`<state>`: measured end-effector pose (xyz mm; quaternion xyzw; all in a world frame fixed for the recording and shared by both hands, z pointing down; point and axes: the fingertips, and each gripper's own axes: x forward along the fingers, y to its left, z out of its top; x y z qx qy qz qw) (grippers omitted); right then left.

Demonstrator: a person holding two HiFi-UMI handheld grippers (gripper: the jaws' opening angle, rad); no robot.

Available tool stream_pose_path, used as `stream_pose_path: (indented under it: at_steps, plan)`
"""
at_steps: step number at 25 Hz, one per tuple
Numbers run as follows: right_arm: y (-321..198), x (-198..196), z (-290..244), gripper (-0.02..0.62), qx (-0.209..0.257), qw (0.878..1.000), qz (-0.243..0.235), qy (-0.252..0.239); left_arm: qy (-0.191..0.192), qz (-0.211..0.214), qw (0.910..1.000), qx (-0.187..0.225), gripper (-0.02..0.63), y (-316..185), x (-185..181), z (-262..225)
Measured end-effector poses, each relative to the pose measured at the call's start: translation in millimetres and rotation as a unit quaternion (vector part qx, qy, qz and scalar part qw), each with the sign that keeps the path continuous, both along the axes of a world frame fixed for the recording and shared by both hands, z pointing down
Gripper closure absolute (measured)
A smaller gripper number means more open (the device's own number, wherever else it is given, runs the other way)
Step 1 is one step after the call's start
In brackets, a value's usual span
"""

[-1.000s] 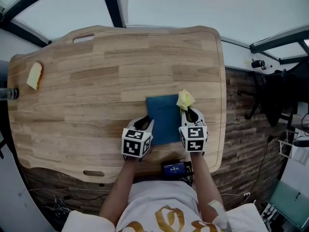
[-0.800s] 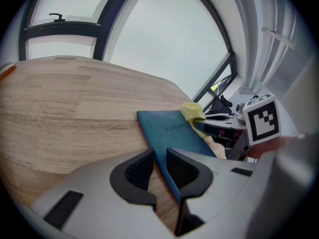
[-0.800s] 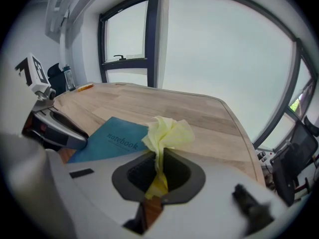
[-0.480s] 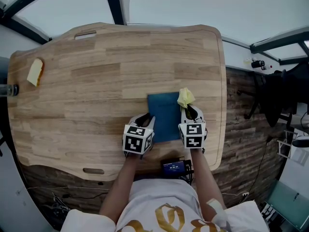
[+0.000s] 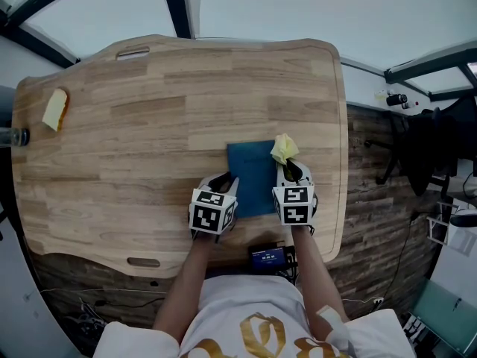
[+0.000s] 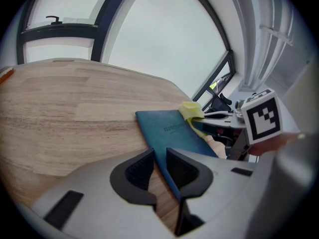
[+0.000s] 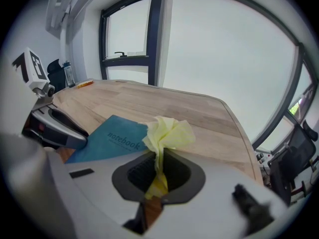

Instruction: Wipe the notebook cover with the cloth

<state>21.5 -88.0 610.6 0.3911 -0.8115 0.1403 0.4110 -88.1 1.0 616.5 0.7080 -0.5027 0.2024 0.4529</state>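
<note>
Cloth held in the right gripper (image 5: 289, 170) at the notebook (image 5: 253, 179) on the bench (image 5: 141, 133)

The blue notebook lies flat by the bench's near right edge, cover up, with the word "notebook" printed on it; the right gripper's fingers (image 7: 135, 176) are closed on the yellow cloth (image 5: 284, 148), whose crumpled bunch sticks out past the tips at the notebook's far right corner; whether it touches the cover I cannot tell; the left gripper (image 5: 223, 180) sits at the notebook's near left side, its fingers (image 6: 137, 171) a little apart and gripping nothing, the cover's left edge running into the gap; a pale yellow block (image 5: 54, 111) lies well apart at the far left.
</note>
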Motion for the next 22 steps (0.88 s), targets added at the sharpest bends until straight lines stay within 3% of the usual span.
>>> stream_pose_path:
  at_steps: [22]
  plan:
    - [28, -53, 1, 0.558, -0.015, 0.998, -0.064, -0.02, 0.024, -0.008, 0.9996, -0.014, 0.526, 0, -2, 1]
